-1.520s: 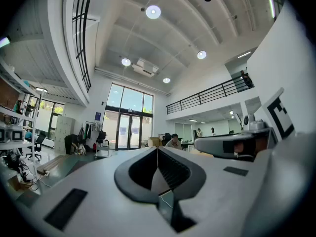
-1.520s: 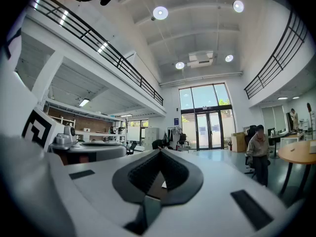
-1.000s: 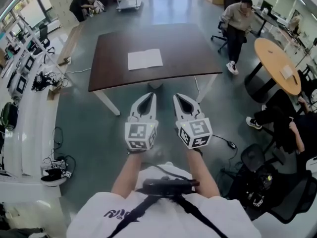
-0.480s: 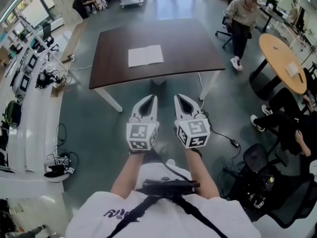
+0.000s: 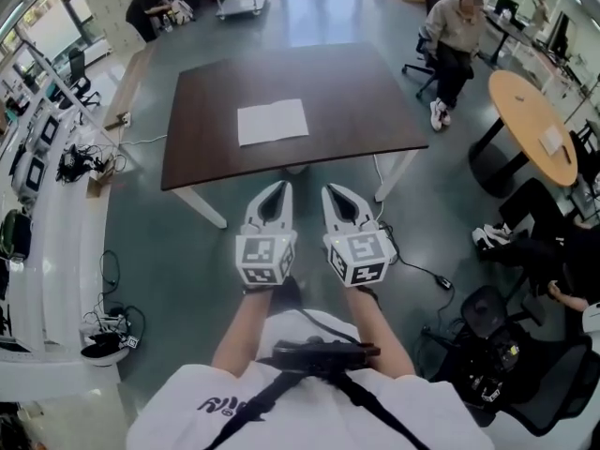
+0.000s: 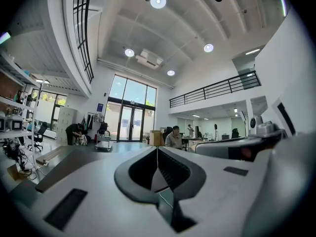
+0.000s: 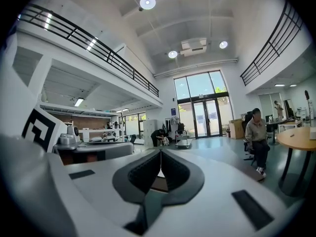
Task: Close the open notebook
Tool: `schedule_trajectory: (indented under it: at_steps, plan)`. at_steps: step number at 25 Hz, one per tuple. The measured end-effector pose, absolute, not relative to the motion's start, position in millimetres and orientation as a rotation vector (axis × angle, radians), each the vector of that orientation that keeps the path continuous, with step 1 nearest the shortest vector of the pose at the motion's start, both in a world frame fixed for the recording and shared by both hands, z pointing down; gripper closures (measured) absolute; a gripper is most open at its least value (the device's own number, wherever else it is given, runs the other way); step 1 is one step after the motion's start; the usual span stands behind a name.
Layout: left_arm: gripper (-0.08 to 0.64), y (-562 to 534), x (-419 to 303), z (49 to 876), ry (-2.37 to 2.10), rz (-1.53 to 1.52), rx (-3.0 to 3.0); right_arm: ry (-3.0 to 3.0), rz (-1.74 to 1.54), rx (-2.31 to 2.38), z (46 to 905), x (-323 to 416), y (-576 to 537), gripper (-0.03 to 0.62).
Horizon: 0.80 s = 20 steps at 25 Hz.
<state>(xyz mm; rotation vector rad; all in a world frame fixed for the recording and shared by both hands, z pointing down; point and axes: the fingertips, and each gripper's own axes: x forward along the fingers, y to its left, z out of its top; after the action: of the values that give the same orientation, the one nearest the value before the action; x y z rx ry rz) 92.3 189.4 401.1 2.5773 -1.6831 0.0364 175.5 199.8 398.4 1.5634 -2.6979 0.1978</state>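
Left tongs (image 5: 284,188) and right tongs (image 5: 327,192), side by side at frame centre, each closed tip to tip and holding nothing. The open notebook (image 5: 273,122) lies flat on the dark bench (image 5: 366,101) at upper centre, well apart from both tongs.

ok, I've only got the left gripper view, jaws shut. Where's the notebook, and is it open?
Observer: Head view: the notebook lies open and flat near the middle of the dark table.
Operator: Grippers near it?
Observer: No. The left gripper and right gripper hang side by side short of the table's near edge, over the floor.
Operator: Right jaws?
Observer: Together, nothing between them, per the right gripper view.
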Motion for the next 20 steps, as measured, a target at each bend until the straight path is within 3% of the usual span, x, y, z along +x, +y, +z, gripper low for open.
schedule_trajectory:
  at_steps: [20]
  plan:
    - [0.548, -64, -39, 370, -1.669, -0.017, 2.603, -2.747, 0.139, 1.557, 362, 29, -55, 0.602]
